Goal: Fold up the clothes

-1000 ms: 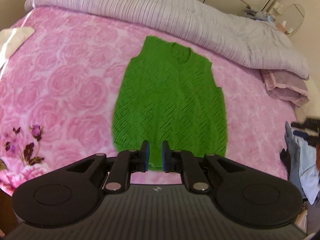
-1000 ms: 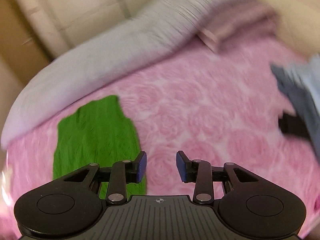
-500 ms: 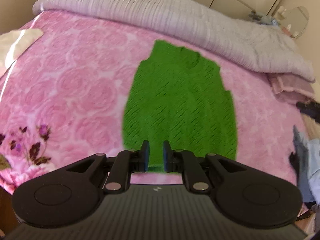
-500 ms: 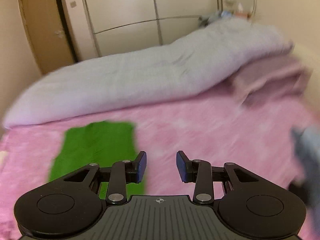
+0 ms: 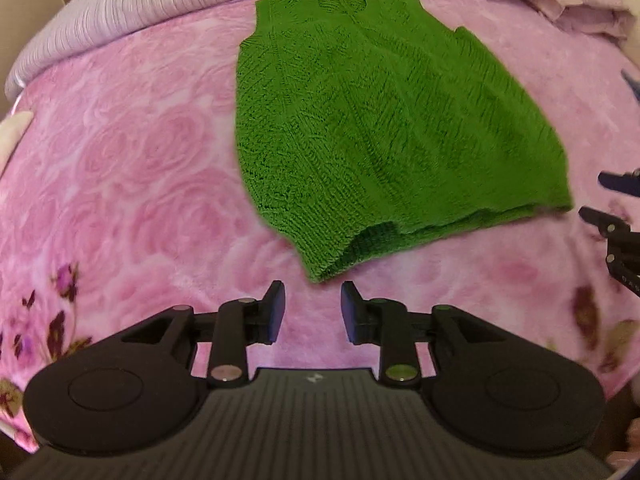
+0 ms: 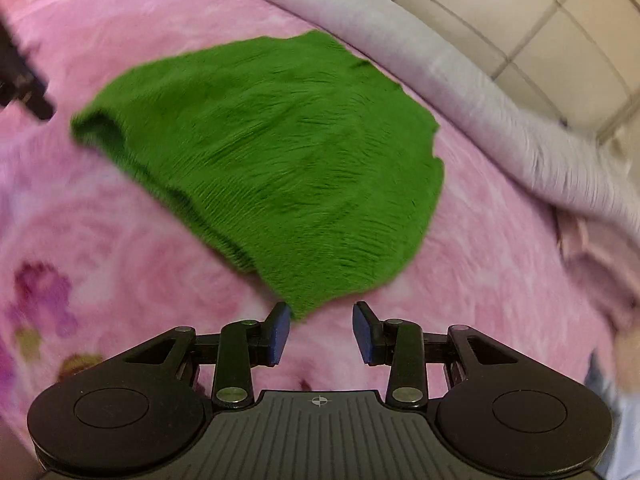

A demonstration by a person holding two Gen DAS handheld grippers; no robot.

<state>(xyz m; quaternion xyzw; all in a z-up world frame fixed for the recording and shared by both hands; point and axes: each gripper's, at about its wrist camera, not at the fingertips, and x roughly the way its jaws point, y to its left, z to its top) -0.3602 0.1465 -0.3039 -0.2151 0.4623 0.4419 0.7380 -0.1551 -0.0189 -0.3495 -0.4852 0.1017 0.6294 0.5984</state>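
Bedspread (image 5: 132, 168), pink with a rose print, carries everything here, and the green knitted vest (image 5: 380, 120) is the landmark: it lies spread flat on the spread, neck toward the grey quilt (image 5: 160, 4) bunched just beyond its shoulders, hem toward the cameras.

Left of the vest's near hem corner, the left gripper (image 5: 313, 312) hangs just short of the fabric with its jaws parted and nothing between them. The right gripper (image 6: 320, 330) sits at the other hem corner, likewise spread and empty; that corner (image 6: 298, 308) almost touches its left finger. It also shows at the right edge of the left view (image 5: 616, 220). Right of the vest, a folded mauve cloth (image 5: 580, 4) lies apart from it.

The vest is unfolded as it lies. Risks, as I judge them: the hem near the left corner gapes slightly (image 5: 368, 240), so a pinch there may catch only the top layer and pull front from back. The plush bedspread could get nipped along with the knit. The loose knit may stretch or sag unevenly if the two corners are lifted out of step.
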